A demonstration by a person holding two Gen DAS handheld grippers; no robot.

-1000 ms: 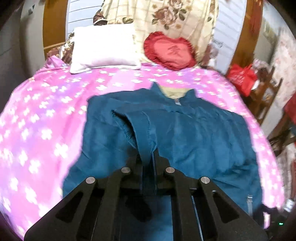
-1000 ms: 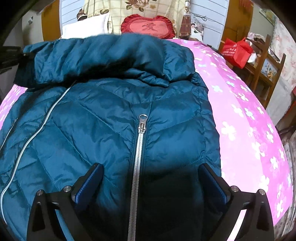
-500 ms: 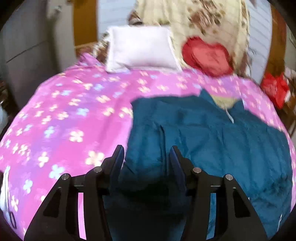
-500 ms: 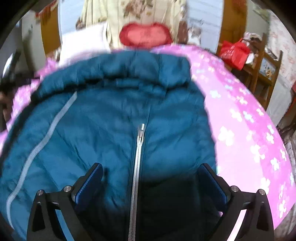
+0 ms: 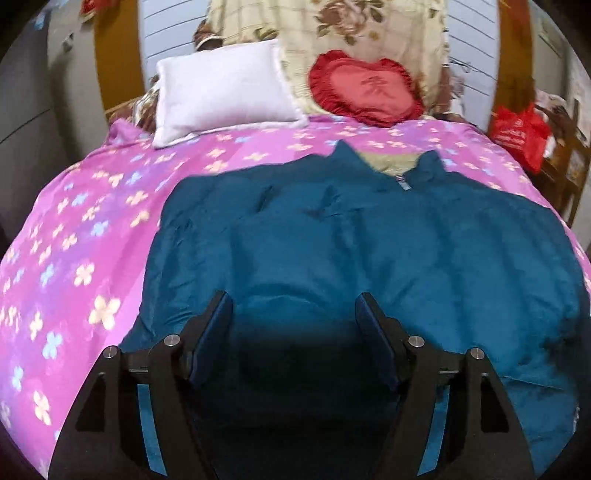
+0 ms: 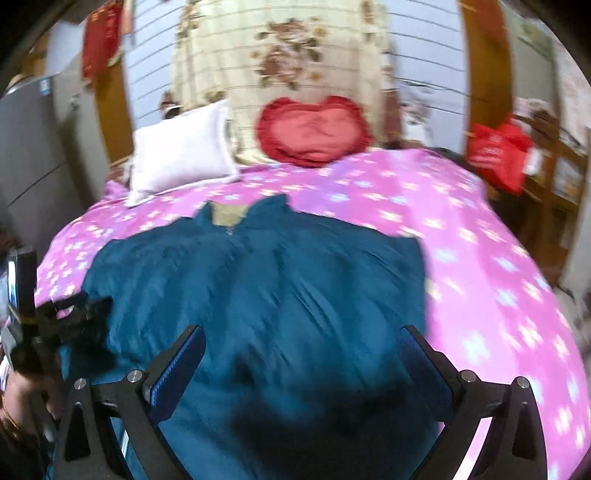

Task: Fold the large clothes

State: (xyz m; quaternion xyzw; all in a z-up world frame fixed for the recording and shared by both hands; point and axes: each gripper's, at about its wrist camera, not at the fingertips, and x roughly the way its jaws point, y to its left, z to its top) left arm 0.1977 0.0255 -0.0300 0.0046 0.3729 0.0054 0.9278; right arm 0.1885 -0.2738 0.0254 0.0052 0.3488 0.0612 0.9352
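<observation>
Two grippers, both w/ jaws spread and nothing between them. The left gripper (image 5: pixel 293 310) hangs over the near part of a teal padded jacket (image 5: pixel 369 258), its blue-lined fingers (image 5: pixel 212 332) apart w/ only jacket fabric showing below the gap — can't tell if the tips touch the cloth. The right gripper (image 6: pixel 301 347) is spread wider still, also over the jacket (image 6: pixel 266 295), pads clear of any fold.

The jacket lies spread on a pink flowered bedspread (image 5: pixel 74 251), collar toward the headboard end, a yellowish lining (image 5: pixel 391 162) showing in the open neck and a zip pull (image 5: pixel 402 182) just below it. In the left wrist view the jacket's left edge looks doubled over toward the middle, puffy and creased. The right wrist view is motion-blurred, so fabric detail there is lost.

Behind the jacket, well apart from it: a white pillow (image 5: pixel 221 92) and a red heart-shaped cushion (image 5: pixel 365 88) at the head of the bed, both against a floral cream blanket (image 5: pixel 332 29). A red bag (image 5: pixel 521 133) sits off the bed's right side.

In the right wrist view the left gripper's body shows at the far left edge (image 6: pixel 48 321), held in a hand (image 6: pixel 22 395) — beside the jacket's left edge.
</observation>
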